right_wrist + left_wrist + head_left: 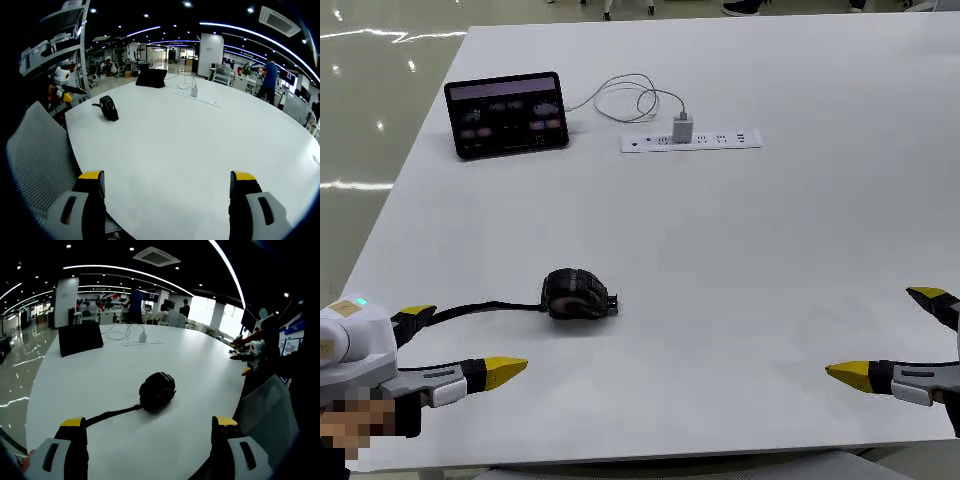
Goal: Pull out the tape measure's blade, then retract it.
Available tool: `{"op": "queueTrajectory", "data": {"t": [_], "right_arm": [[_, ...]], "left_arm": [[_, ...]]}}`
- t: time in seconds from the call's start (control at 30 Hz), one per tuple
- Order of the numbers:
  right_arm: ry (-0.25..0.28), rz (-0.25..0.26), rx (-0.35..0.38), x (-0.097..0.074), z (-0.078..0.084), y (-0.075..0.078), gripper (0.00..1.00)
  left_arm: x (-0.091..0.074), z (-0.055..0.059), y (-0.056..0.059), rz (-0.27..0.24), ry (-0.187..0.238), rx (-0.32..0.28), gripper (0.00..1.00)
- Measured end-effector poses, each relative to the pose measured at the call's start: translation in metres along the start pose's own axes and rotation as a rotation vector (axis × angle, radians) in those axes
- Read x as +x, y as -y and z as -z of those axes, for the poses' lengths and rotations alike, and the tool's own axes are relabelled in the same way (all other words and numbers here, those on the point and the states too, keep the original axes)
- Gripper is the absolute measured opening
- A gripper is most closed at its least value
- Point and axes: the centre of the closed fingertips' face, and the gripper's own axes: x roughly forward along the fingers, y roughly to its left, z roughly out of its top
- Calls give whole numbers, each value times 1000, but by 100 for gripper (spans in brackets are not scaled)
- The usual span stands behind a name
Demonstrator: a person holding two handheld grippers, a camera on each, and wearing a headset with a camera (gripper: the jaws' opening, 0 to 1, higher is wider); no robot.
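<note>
The tape measure (pixel 576 294) lies on the white table (pixel 740 260), toward its near-left part. It is a dark rounded body with a small dark tab (pixel 610 303) sticking out at its right end and a black strap (pixel 480 310) trailing off to the left. In the head view the strap runs up to the far jaw of the left gripper (pixel 468 340); whether it touches cannot be told. That gripper's jaws stand wide apart with nothing between them. The left gripper view puts the tape measure (pixel 157 390) ahead of the yellow tips, apart from both, with the strap curving back toward the left-hand jaw.

The right gripper (pixel 878 332) sits over the table's near-right edge, well apart from the tape measure, its jaws likewise spread wide and holding nothing. In its own view the tape measure (pixel 108 108) is small and far off to the left across bare tabletop.

The head view lays out the far side: a tablet (pixel 507 113) with its screen lit, a power strip (pixel 692 141) and a white charger (pixel 682 127) plugged into it, its cable (pixel 625 98) looping toward the tablet. The gripper views see the tablet from behind as a dark slab, and they add the room — a mesh chair back (pixel 35 150) at the table's near edge, and an open office with ceiling lights and people standing beyond.
</note>
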Motion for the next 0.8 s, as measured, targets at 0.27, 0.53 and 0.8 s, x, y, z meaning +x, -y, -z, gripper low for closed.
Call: {"op": "queueTrajectory", "data": {"t": [0.27,0.53,0.8], "right_arm": [[-3,-8,-2,2,-2,-1,100],[-2,-13,1,4,-3,-3,100],[-9,-19,5,5,0,-6,100]], "left_arm": [[1,2,-1,-4,-5,-1,100],[-2,2,-9,-33,-17,15,100],[0,1,-6,-17,-19,19,100]]}}
